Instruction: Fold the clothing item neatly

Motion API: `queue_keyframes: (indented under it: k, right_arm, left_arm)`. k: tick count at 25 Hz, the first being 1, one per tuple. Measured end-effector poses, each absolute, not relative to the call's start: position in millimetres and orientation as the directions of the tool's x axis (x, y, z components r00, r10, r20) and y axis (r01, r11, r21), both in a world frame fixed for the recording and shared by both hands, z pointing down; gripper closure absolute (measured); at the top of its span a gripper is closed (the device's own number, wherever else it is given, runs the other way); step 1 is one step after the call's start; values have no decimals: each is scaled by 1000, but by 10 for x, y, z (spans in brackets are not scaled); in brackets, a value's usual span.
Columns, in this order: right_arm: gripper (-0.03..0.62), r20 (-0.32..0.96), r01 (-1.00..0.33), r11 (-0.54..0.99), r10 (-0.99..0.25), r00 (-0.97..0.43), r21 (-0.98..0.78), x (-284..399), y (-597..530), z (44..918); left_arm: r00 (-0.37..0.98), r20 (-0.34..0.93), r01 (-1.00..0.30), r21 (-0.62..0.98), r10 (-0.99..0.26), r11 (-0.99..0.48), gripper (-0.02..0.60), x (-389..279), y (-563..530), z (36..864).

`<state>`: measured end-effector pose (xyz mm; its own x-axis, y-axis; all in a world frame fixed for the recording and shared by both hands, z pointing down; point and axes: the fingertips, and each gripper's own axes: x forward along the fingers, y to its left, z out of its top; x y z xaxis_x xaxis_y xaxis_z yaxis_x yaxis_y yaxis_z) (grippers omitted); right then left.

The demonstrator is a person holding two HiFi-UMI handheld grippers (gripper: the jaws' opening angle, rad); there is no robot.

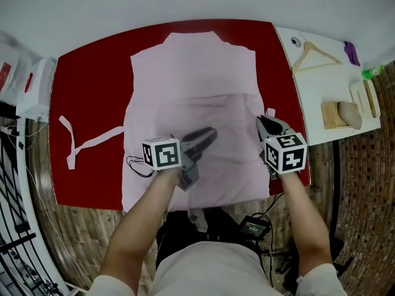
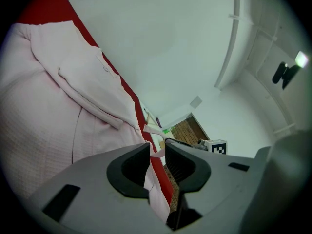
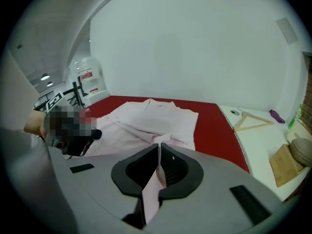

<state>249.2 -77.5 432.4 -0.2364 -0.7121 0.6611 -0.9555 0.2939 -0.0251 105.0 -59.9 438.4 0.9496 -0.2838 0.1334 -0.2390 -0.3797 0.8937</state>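
- A red worktop point(image 1: 86, 91) stands against a plain white wall. A white side table point(image 1: 321, 88) butts against its right edge, and there is brick-patterned floor point(image 1: 74, 233) below.
- The pink garment point(image 1: 191, 85) lies spread flat down the middle of the worktop. Its collar end is at the far edge, and its near hem hangs a little over the near edge.
- A loose tie strip point(image 1: 74, 142) of the same pink cloth trails from the garment's left side toward the worktop's left edge.
- The left gripper point(image 2: 157, 143) is over the lower middle of the garment, close to the near edge, and points roughly level across the cloth. Its claw is slightly spread. A fold of pink cloth runs up between the jaws and lies against one pad, with a clear gap to the other, so nothing is pinched.
- The right gripper point(image 3: 160, 145) sits at the garment's right edge, near the worktop's near right corner, tilted downward. Its claw is pressed together on a narrow band of the pink cloth, which runs out from between the pads.
- On the side table lie a wooden hanger point(image 1: 313, 54), a small purple object point(image 1: 352, 52) at the far corner, and some wooden blocks point(image 1: 336, 115) toward the near end.
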Motion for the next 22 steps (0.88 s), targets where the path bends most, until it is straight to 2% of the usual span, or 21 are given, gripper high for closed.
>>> queue_keyframes:
  k: [16,22]
  right_arm:
    - [566,614,-900,430,-690,-383,-77,1509,-890,4248]
    - [566,606,-872,480,-667,-433,-95,1198,-904,4282]
  left_arm:
    - [947,68,-172,934,-315,-315,462,875,-850,4335]
    - [946,44,-141,949,-322,-283,415,804,-927,4363]
